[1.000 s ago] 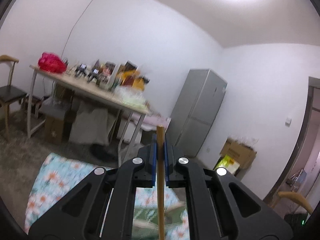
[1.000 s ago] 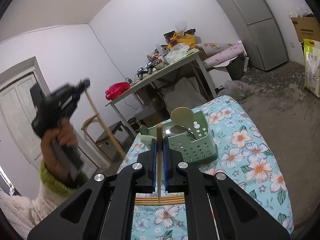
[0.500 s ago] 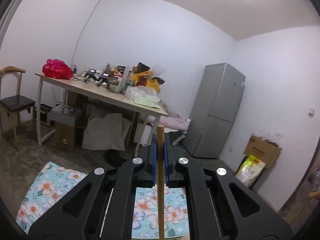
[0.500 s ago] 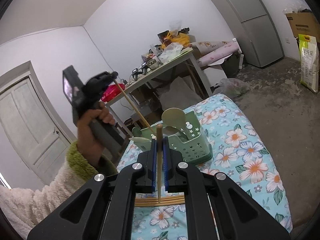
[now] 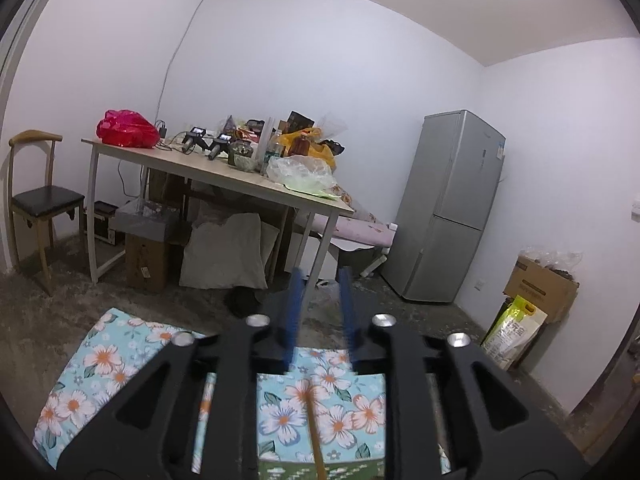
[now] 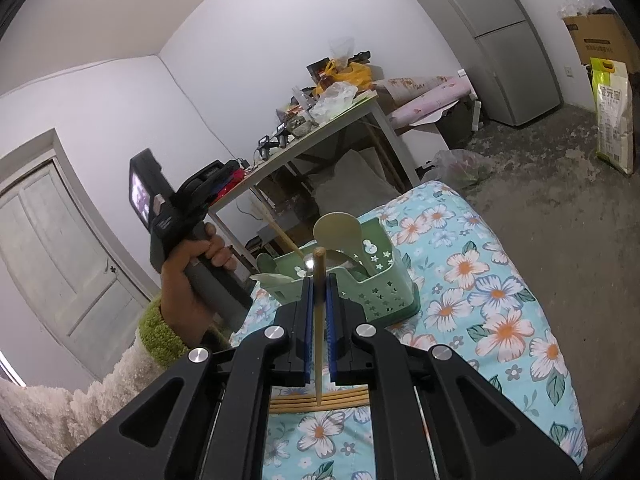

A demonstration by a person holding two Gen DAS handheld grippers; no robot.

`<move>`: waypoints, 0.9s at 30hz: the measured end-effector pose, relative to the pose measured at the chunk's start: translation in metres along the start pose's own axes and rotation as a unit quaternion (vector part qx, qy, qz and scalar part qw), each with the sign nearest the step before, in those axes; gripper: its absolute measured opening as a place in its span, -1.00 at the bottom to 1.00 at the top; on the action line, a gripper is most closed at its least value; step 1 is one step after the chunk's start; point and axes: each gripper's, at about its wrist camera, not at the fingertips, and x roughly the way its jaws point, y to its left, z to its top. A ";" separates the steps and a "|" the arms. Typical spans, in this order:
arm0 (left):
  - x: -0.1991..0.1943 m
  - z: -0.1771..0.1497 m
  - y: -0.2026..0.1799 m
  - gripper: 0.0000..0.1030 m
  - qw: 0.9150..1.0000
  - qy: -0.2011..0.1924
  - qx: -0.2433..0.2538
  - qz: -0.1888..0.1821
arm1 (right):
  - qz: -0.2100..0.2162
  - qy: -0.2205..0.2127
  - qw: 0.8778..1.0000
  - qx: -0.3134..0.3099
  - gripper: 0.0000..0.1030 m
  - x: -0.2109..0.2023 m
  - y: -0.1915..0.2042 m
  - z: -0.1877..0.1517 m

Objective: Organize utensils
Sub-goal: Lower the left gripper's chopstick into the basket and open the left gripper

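While left gripper opens, right view shows green caddy, pinched chopstick

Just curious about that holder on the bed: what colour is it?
The utensil holder is pale green with star-shaped cutouts, clearest in the right wrist view.

left gripper jaws are opening; its chopstick has dropped into the holder

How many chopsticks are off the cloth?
2. One chopstick clamped in the right gripper; a second chopstick leaning in the caddy, under the left gripper, jaws opening. Others may be hidden.
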 end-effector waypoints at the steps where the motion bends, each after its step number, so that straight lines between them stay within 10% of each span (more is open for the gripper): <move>1: -0.003 0.000 0.000 -0.44 1.000 0.001 0.001 0.000 | 0.001 0.000 1.000 0.001 -0.88 0.000 -0.001 0.000; 14: -0.056 0.003 0.018 0.27 1.000 0.010 0.017 -0.013 | 0.002 -0.003 1.000 -0.004 -0.88 -0.001 0.004 -0.002; 27: -0.120 -0.038 0.060 0.57 0.997 0.062 0.049 -0.001 | 0.007 -0.012 1.000 -0.021 -0.88 -0.003 0.015 0.002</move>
